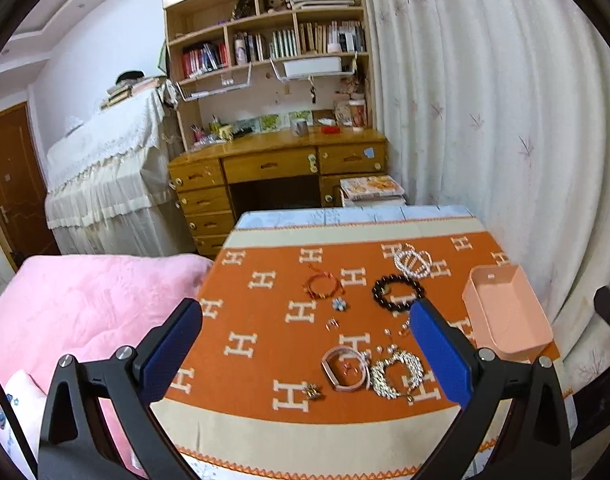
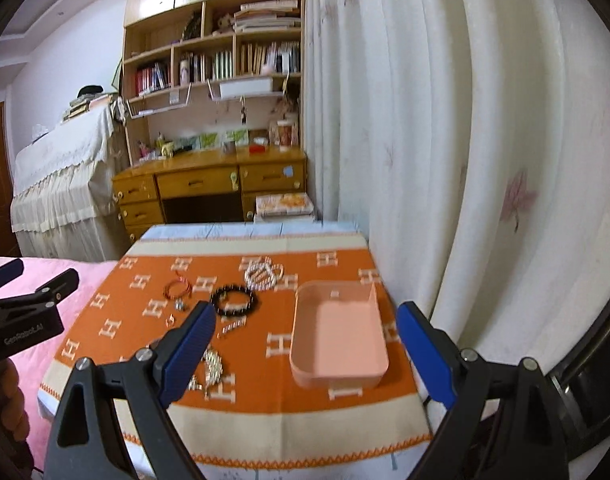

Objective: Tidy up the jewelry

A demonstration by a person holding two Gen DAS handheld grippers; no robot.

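Jewelry lies scattered on an orange cloth (image 1: 265, 332) patterned with white H letters. There is a black bead bracelet (image 1: 397, 291) (image 2: 234, 301), a pearl bracelet (image 1: 412, 264) (image 2: 261, 274), a red cord bracelet (image 1: 322, 286) (image 2: 177, 289), a pink bangle (image 1: 344, 369) and a silver chain bracelet (image 1: 397, 374) (image 2: 212, 366). An empty pink tray (image 1: 505, 312) (image 2: 337, 340) stands at the cloth's right side. My left gripper (image 1: 305, 344) hovers open above the near jewelry. Open too, my right gripper (image 2: 305, 344) hangs above the tray's near end. Neither holds anything.
The small table stands against a white curtain (image 2: 445, 140) on its right. A pink blanket (image 1: 77, 312) lies to the left. Beyond are a wooden desk (image 1: 277, 164) with a bookshelf and a lace-covered cabinet (image 1: 101, 176). The left gripper's body (image 2: 21, 320) shows at the right view's left edge.
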